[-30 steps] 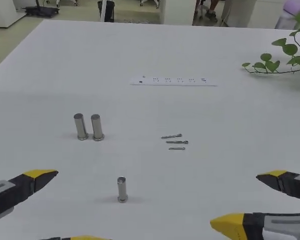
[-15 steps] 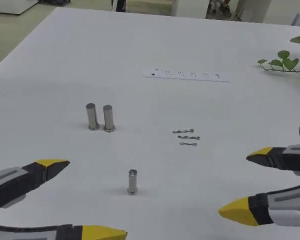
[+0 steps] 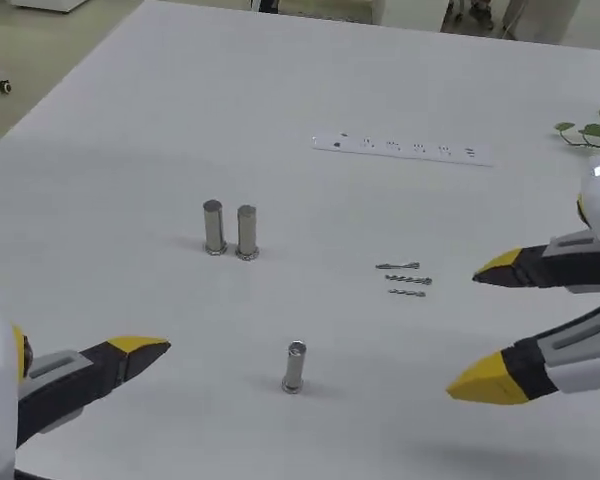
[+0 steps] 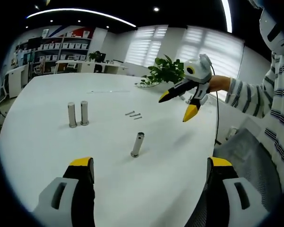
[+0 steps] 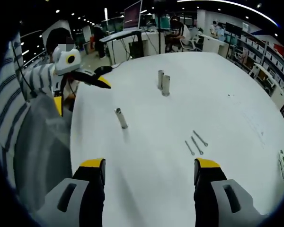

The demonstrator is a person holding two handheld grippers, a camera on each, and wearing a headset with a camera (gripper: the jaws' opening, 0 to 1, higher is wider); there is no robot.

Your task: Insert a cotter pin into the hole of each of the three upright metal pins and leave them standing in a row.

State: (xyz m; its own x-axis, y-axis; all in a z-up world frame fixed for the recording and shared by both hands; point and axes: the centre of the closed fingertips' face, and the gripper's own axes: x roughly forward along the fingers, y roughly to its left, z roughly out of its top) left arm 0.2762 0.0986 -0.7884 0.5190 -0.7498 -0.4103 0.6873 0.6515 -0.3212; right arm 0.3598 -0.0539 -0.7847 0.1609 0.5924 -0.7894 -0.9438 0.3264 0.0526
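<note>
Metal pins (image 3: 247, 232) stand upright on the white table (image 3: 130, 120), three in all. Two are side by side, almost touching, left of centre. A third pin (image 3: 295, 367) stands alone, nearer the person and well apart from the pair. Three cotter pins (image 3: 405, 279) lie flat on the table to the right of the pair, one below the other in a short column (all three loose on the surface).

The left gripper (image 4: 150, 163) hovers low at the near left with its jaws spread wide and nothing between them. In its own view the lone pin stands just ahead, between the two yellow tips. The right gripper (image 3: 463, 333) hangs above the table at the right, jaws also wide apart and empty. Its upper yellow tip is near the cotter pins but clear of them.

In the left gripper view a hand (image 4: 218, 82) in a striped sleeve (image 4: 255, 94) holds the right gripper. Farther back on the table lies a white power strip (image 3: 400, 148), and a leafy plant (image 3: 590, 125) shows at the far right edge.
</note>
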